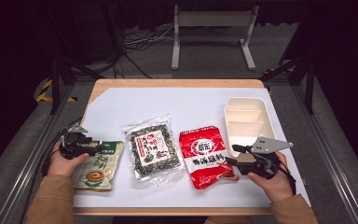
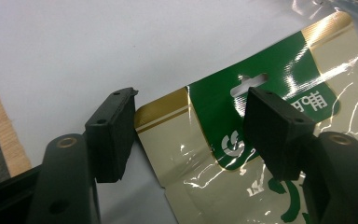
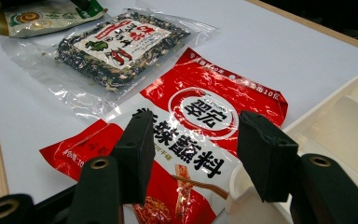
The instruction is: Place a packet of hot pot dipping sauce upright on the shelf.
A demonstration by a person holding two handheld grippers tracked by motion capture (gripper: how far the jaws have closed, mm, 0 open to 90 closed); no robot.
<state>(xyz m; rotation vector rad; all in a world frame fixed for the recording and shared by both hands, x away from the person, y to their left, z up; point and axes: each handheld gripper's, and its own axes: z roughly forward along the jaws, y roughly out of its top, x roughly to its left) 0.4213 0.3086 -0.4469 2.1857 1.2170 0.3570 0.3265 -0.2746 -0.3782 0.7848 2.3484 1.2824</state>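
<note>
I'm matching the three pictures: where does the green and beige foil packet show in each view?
High view: green and beige foil packet lower left, at the left gripper.
Left gripper view: right half, between open jaws.
Right gripper view: top left corner.
Shared landmark: white table sheet.

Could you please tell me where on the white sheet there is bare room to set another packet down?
The widest free patch is the far strip of the white sheet, beyond the three packets and left of the cream tray. A narrower strip runs along the near edge. The middle row is crowded: green packet, clear seaweed packet and red packet lie close together.
</note>
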